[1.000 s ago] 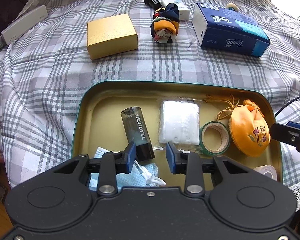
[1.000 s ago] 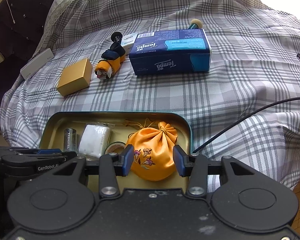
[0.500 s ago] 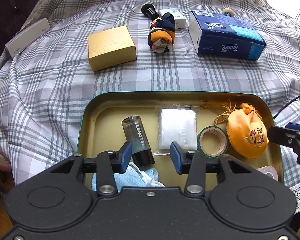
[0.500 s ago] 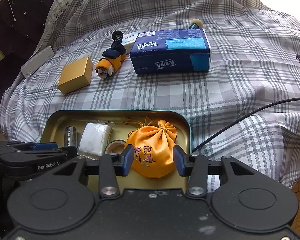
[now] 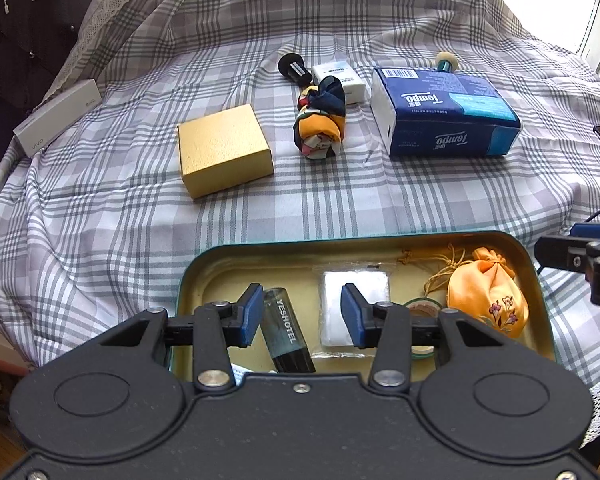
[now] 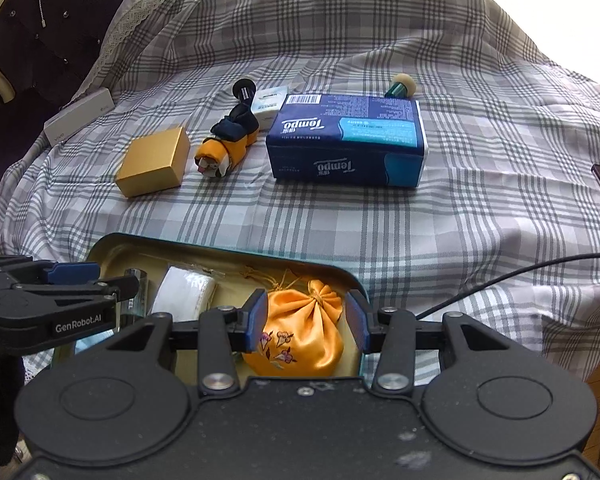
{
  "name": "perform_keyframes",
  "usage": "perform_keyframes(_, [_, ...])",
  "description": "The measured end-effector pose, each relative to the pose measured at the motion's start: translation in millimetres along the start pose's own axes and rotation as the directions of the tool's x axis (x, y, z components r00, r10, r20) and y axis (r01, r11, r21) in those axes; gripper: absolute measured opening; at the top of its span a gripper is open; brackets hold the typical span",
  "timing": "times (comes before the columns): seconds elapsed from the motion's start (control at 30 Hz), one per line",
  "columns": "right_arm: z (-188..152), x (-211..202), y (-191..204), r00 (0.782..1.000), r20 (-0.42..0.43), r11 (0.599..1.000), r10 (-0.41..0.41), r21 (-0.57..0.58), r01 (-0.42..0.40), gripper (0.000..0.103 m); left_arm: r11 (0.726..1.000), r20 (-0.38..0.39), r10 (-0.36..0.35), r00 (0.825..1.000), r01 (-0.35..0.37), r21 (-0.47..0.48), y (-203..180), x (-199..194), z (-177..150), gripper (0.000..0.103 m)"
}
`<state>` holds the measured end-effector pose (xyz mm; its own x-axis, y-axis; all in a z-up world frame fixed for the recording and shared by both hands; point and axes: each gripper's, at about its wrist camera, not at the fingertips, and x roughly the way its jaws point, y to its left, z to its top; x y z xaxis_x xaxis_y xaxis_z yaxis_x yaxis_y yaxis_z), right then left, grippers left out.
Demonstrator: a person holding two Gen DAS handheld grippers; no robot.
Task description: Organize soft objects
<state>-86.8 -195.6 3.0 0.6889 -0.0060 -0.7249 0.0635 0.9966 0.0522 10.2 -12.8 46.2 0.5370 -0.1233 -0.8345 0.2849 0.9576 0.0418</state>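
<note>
Both grippers hover low over the near end of the tin tray (image 5: 188, 280), and neither holds anything. The left gripper (image 5: 302, 314) has its jaws spread wide; between them, below in the tray, lie a dark tube marked YESHOTEL (image 5: 286, 332) and a white padded packet (image 5: 354, 304). The right gripper (image 6: 307, 322) is equally agape, its jaws standing on either side of the orange drawstring pouch (image 6: 296, 336) without visibly pressing it — the pouch rests on the tray floor, slumped and round.

As for progress, part of the sorting looks done. The tray already carries the pouch, the white packet, a roll of tape (image 5: 422, 307) just beside the left gripper's right jaw, and a blue face mask (image 6: 90, 346) of which only a corner shows under the left gripper in the right view. Whether the tube belongs there is doubtful, since it looks rigid.

What seems left lies well beyond both sets of jaws on the plaid bedspread (image 5: 100, 216): a rolled bundle of navy and orange cloth (image 5: 320, 124), clearly soft, and the blue Tempo tissue pack (image 6: 346, 140), also soft. The gold box (image 5: 224, 150), the small white box (image 5: 338, 78) and the long white box (image 5: 56, 118) look hard and probably stay out. So I judge roughly 2 soft items remain to collect.
</note>
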Motion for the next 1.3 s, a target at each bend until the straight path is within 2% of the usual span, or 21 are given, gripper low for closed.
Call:
perform_keyframes(0.23, [44.4,-2.5,-10.8,0.998,0.065,1.0,-0.004,-0.004,0.004,0.043,1.0,0.05,0.014,0.999,-0.014,-0.01,8.5,-3.5,21.2,0.045])
perform_keyframes(0.47, [87.8,10.1,-24.9,0.997,0.082,1.0,0.012,0.028,-0.014,0.043,0.998,0.085,0.035,0.996,-0.031,-0.047,21.7,-0.3,47.5,0.045])
perform_keyframes(0.7, [124.6,37.8,-40.6,0.996,0.092,0.995,0.011,0.097,-0.02,0.044,0.996,0.073,0.039,0.997,-0.032,-0.086,33.4,16.0,70.0,0.045])
perform_keyframes(0.9, [160.6,70.8,-52.5,0.994,0.093,0.982,0.064,0.171,-0.079,0.044,0.993,0.052,0.039,0.998,-0.033,-0.115,42.6,30.0,78.1,0.045])
perform_keyframes(1.1, [195.6,105.3,-37.2,0.991,0.11,0.989,0.075,0.116,-0.088,0.044,0.991,0.021,0.035,0.999,-0.032,-0.133,49.6,42.7,81.0,0.045])
perform_keyframes(1.3, [223.7,145.7,-11.5,0.992,0.078,0.992,0.104,0.069,-0.11,0.044,0.988,0.004,0.034,0.999,-0.033,-0.15,59.1,50.9,81.3,0.045])
